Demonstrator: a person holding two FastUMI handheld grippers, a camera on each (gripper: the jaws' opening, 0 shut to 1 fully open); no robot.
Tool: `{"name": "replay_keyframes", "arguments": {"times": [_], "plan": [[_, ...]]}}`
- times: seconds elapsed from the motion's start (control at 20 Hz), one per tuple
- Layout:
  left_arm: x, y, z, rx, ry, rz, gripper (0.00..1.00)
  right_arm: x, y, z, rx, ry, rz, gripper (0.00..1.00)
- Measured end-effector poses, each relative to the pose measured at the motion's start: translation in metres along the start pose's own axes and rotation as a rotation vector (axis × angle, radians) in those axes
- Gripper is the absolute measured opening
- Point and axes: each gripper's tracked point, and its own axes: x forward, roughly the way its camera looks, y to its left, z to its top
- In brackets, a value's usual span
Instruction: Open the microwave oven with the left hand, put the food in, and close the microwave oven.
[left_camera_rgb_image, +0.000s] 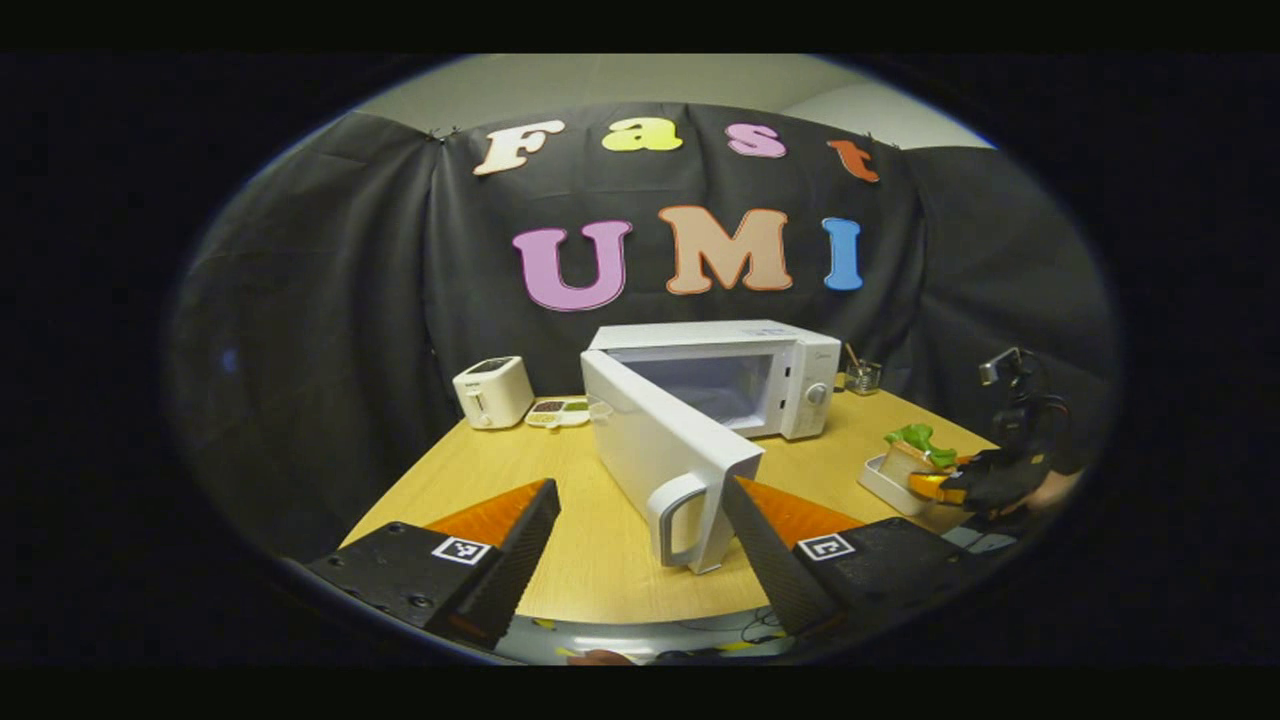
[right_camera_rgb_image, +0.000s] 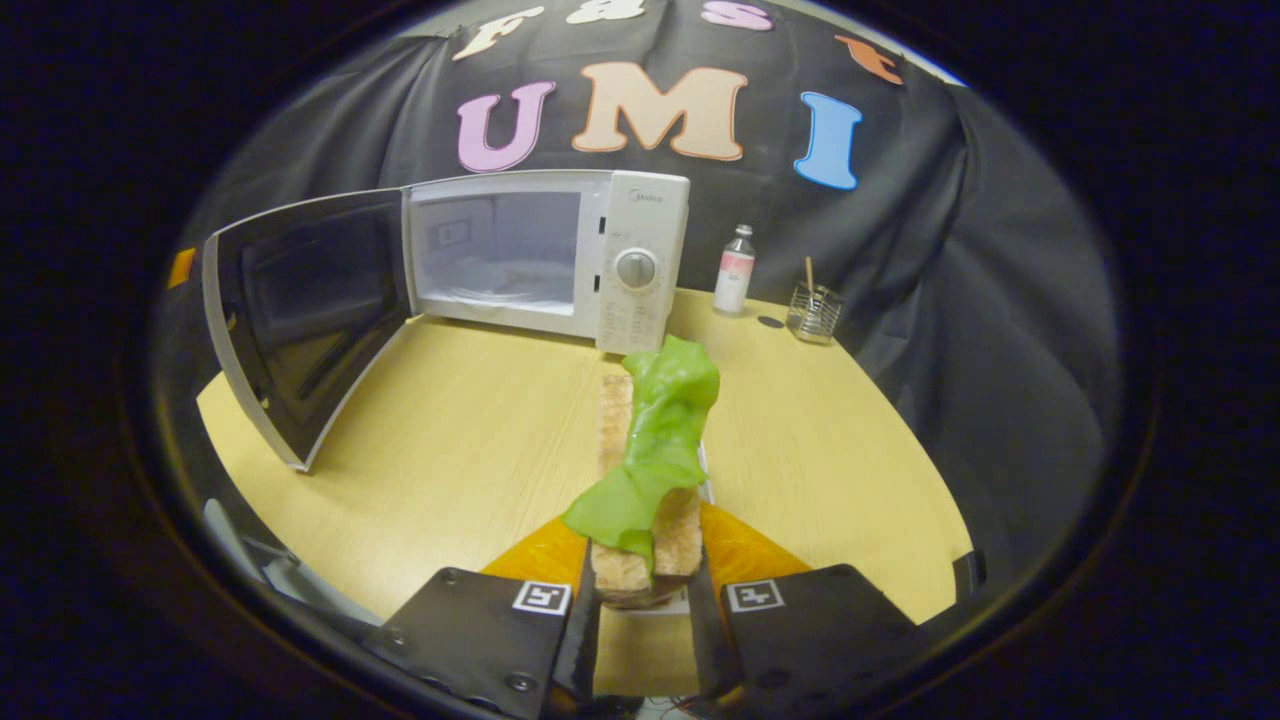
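The white microwave stands at the back of the wooden table with its door swung wide open toward me. My left gripper is open, its fingers on either side of the door's handle and apart from it. In the right gripper view the microwave shows an empty cavity, its door hanging out to the left. My right gripper is shut on the food, a toast slice draped with a green lettuce leaf. From the left gripper view, that right gripper holds the food above a white tray.
A white toaster and a small divided dish sit left of the microwave. A bottle and a glass holder with a stick stand to its right. Bare tabletop lies in front of the open cavity.
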Motion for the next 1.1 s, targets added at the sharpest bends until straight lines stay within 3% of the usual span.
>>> {"name": "replay_keyframes", "arguments": {"times": [0.25, 0.65, 1.1], "plan": [[-0.004, 0.001, 0.037, -0.01, -0.081, 0.002, 0.97, -0.005, -0.003, 0.016, 0.016, -0.022, -0.005, 0.36], [0.003, -0.006, 0.055, -0.005, -0.131, -0.022, 0.95, -0.012, -0.002, 0.054, 0.01, -0.067, 0.01, 0.36], [0.009, -0.007, 0.072, -0.007, -0.181, -0.038, 0.95, 0.0, 0.059, 0.125, 0.081, -0.119, 0.134, 0.36]]}}
